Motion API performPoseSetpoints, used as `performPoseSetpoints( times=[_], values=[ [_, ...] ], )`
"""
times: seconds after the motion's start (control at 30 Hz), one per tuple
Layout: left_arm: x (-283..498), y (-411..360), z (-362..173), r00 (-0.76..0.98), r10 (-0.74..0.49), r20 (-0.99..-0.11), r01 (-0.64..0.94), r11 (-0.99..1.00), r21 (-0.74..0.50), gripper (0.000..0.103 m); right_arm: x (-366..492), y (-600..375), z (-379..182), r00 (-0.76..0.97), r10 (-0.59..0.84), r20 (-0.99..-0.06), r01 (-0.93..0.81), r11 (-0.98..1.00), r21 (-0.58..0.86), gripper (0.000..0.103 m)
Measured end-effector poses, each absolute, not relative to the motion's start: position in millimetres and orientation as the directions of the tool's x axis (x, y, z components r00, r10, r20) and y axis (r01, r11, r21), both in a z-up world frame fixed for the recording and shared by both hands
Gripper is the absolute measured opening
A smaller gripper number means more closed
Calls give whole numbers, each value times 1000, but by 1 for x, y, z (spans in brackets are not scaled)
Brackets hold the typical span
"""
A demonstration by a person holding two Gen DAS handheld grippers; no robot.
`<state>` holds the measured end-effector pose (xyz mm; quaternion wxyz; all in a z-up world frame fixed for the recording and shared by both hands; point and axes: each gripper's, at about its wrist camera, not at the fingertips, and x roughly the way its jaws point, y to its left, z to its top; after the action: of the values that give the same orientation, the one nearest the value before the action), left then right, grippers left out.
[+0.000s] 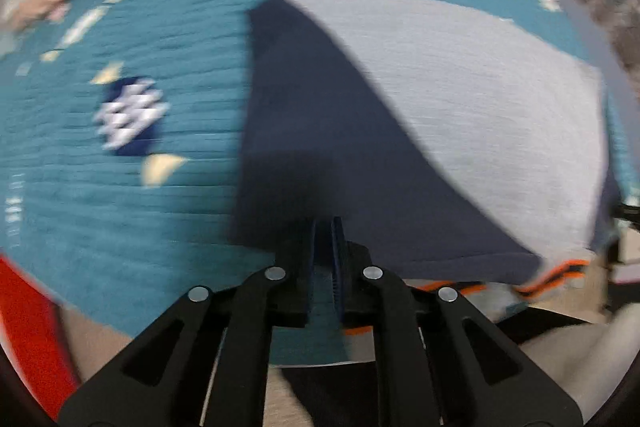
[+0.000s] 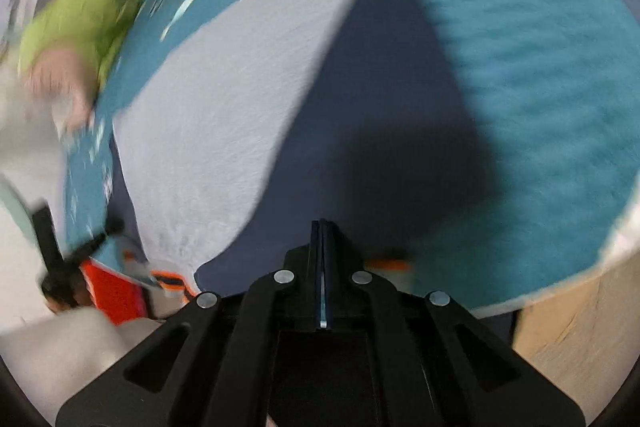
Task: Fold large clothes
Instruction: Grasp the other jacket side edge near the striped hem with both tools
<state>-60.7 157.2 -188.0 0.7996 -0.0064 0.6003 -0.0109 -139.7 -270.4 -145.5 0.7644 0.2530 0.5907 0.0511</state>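
I see the teal mat [image 1: 120, 195] spread widest, and on it the garment [image 1: 460, 99], grey over navy, partly folded. To fold it cleanly I want both near corners lifted level and carried forward together. My left gripper [image 1: 324, 227] has jaws slightly parted around navy cloth; my right gripper [image 2: 322, 227] has jaws pressed together at the hem.
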Motion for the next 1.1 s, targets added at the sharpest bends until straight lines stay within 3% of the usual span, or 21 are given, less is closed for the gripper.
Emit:
performPoseSetpoints(
  times=[0.1, 0.17, 0.2, 0.4, 0.43, 0.47, 0.6, 0.9, 1.0, 1.1],
  values=[
    [-62, 170, -171, 300, -61, -952, -38, 996, -76, 11, -149, -307, -126, 419, 367, -830, 288, 814, 505, 10],
    [-59, 174, -164, 310, -83, -947, -59, 993, -106, 23, -149, -330, -129, 445, 379, -811, 341, 766, 545, 40],
    [-58, 175, -160, 323, -84, -943, -65, 992, -110, 26, -143, -341, -133, 451, 389, -803, 364, 742, 564, 60],
    [-52, 165, -154, 337, -83, -938, -27, 995, -98, 27, -118, -355, -184, 417, 563, -713, 408, 585, 701, 62],
    [-52, 159, -154, 339, -86, -937, -14, 995, -96, 33, -117, -357, -188, 440, 595, -672, 393, 546, 740, 69],
    [-50, 155, -153, 344, -81, -935, 0, 996, -87, 50, -119, -359, -186, 453, 622, -639, 373, 519, 769, 75],
    [-53, 141, -152, 364, -72, -929, 11, 997, -73, 54, -125, -362, -205, 426, 771, -473, 379, 322, 867, 77],
    [-34, 122, -151, 377, -86, -922, -12, 995, -98, 54, -97, -333, -204, 327, 801, -501, 327, 401, 856, 78],
    [-28, 113, -152, 386, -47, -921, 1, 999, -51, 54, -86, -330, -205, 372, 818, -439, 323, 329, 887, 78],
    [-25, 103, -153, 388, -44, -921, 21, 999, -39, 54, -85, -322, -206, 380, 783, -493, 347, 373, 860, 78]
  ],
)
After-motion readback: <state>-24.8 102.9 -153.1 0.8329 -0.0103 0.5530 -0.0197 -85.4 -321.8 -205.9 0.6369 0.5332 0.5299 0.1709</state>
